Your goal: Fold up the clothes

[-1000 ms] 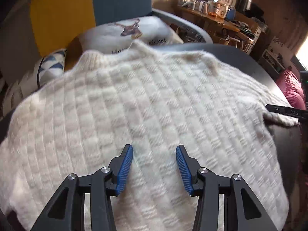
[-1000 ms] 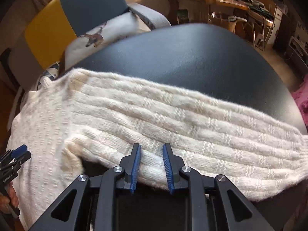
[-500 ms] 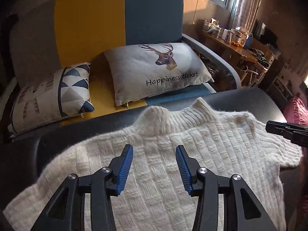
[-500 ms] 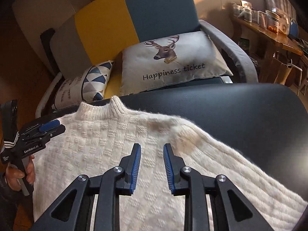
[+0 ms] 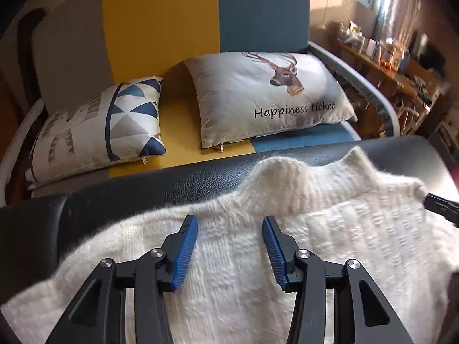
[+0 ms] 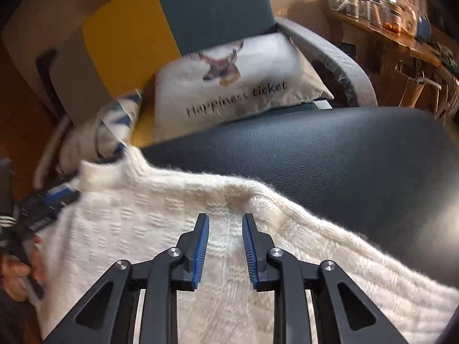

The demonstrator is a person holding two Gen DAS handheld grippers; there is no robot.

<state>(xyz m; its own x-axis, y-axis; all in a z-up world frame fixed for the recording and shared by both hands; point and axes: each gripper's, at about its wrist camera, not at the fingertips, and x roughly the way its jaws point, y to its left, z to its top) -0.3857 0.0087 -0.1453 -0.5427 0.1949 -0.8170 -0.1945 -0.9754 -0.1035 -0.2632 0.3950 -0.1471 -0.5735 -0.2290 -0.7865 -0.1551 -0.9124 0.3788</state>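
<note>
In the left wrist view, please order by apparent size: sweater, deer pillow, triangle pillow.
1. sweater, though it is nearest the camera, which enlarges it.
2. deer pillow
3. triangle pillow, only a little smaller than the deer one.

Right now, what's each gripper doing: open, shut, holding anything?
Left gripper: open, empty, over the white knit sweater near its collar.
Right gripper: open, narrower gap, empty, over the sweater's shoulder.
</note>
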